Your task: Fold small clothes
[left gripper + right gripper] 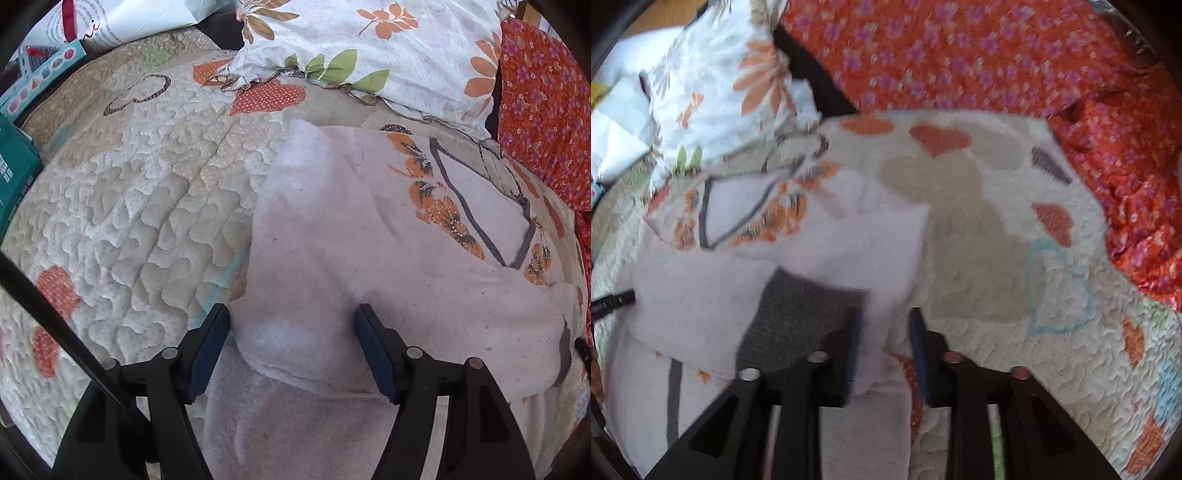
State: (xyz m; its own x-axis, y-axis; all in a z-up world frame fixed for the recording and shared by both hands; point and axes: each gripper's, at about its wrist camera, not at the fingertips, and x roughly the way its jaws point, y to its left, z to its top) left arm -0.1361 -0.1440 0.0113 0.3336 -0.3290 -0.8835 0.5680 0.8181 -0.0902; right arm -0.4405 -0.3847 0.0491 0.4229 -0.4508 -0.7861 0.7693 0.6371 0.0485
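A small pale pink top (332, 240) with orange flowers and grey trim lies on the quilted bedspread (129, 221). One side is folded over its middle. My left gripper (293, 317) is open just above the folded edge, one finger on either side of the fold. In the blurred right wrist view the same top (831, 240) lies at the left, and a grey ribbed cuff (798, 317) is turned onto it. My right gripper (886, 317) is open, and a strip of pink cloth runs loosely between its fingers.
A white pillow (369, 44) with orange flowers lies at the head of the quilt. Orange cloth with purple flowers (997, 55) is heaped along the right. A teal box (14, 173) and a printed carton (40, 77) sit at the left edge.
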